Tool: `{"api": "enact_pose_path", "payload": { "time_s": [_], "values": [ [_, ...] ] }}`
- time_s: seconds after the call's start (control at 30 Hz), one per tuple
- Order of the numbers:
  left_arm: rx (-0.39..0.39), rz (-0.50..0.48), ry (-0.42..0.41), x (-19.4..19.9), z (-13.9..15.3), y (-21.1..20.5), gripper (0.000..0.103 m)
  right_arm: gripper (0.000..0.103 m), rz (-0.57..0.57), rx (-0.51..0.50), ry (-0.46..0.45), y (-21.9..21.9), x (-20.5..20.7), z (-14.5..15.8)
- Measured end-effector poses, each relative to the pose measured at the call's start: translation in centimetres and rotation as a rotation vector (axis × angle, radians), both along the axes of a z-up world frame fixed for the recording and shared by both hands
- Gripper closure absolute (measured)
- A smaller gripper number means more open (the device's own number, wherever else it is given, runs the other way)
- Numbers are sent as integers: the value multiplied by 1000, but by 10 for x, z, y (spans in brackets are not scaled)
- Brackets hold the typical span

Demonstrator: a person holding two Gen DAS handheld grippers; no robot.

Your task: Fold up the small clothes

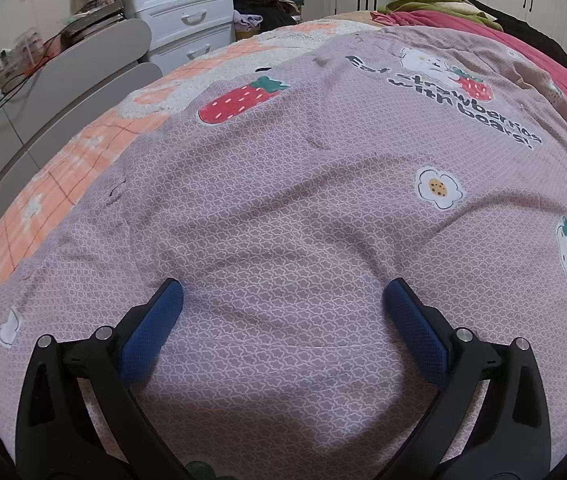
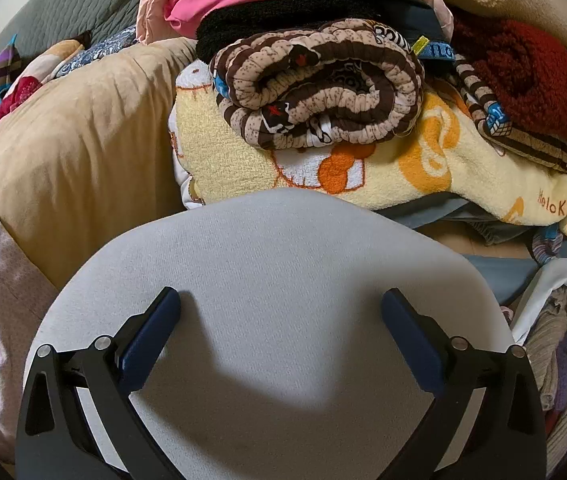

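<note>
While both tools sit idle, the left gripper [image 1: 283,292] has its blue pads [image 1: 415,328] spread wide apart, empty, just above the mauve strawberry-print garment [image 1: 303,208], which lies spread flat ahead of it over an orange checked blanket [image 1: 55,208]. White drawers [image 1: 187,12] stand far ahead, to its left. The right gripper [image 2: 281,300] is likewise spread and empty over a grey padded panel [image 2: 283,248]; beyond it lie a rolled brown striped quilt [image 2: 323,88] and a yellow towel [image 2: 423,168].
</note>
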State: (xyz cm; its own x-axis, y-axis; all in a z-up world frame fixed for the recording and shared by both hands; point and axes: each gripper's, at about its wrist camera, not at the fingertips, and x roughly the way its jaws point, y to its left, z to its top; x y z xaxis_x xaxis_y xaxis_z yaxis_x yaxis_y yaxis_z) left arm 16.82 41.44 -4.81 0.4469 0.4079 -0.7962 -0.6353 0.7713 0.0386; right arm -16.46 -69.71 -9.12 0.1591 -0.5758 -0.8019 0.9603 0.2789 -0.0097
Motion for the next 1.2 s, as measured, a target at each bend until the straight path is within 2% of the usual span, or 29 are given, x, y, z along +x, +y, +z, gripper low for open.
{"api": "enact_pose_path", "payload": {
  "time_s": [1.2],
  "values": [
    [-8,1,-6,-1,-2,2,8,4,0,0,-1,0,0,0]
  ]
}}
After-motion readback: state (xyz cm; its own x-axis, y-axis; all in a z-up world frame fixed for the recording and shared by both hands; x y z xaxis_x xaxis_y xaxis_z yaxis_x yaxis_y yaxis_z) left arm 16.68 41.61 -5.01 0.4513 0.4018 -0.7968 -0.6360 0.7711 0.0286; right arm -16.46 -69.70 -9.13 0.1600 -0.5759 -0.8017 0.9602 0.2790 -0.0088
